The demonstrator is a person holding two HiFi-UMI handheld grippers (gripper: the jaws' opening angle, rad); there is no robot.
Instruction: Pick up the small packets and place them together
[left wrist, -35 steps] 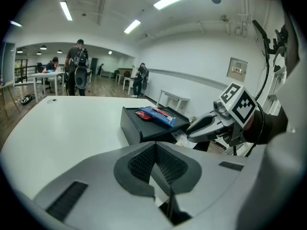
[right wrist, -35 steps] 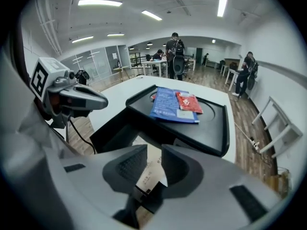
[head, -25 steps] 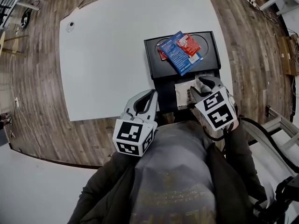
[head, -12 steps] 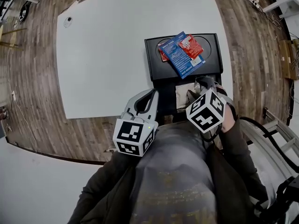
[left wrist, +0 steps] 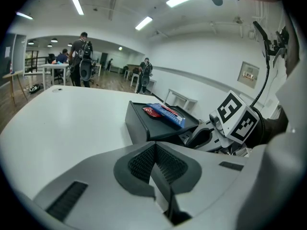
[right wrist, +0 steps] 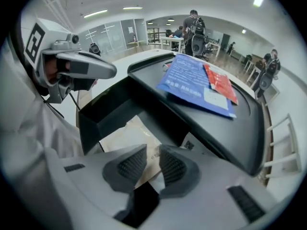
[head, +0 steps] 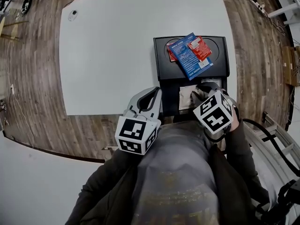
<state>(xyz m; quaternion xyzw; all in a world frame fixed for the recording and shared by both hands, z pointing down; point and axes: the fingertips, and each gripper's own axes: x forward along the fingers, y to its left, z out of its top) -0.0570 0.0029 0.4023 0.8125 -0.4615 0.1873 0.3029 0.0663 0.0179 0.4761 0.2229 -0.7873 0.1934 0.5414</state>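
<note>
While the right gripper (right wrist: 152,164), jaws just closing but apart, straddles the tan packet (right wrist: 125,137) in the black tray's (head: 161,64) lower compartment, it looks light, floppy, best pinched by its near edge; left gripper (left wrist: 154,164) shut.

We wear a grey T-shirt (head: 180,172) with faint pale print under an open dark jacket (head: 105,191) with long sleeves. Our 2 tools, the left gripper (head: 151,95) and the right gripper (head: 198,93), share a pale grey, smoothly rounded shell, each topped by a white cube (head: 136,135) printed with black square markers. Their jaws are lined with dark, finely ribbed pads (right wrist: 130,166), with small dark slots set in the shell to either side, and a black cable (head: 269,142) curves away beside our right sleeve.
</note>
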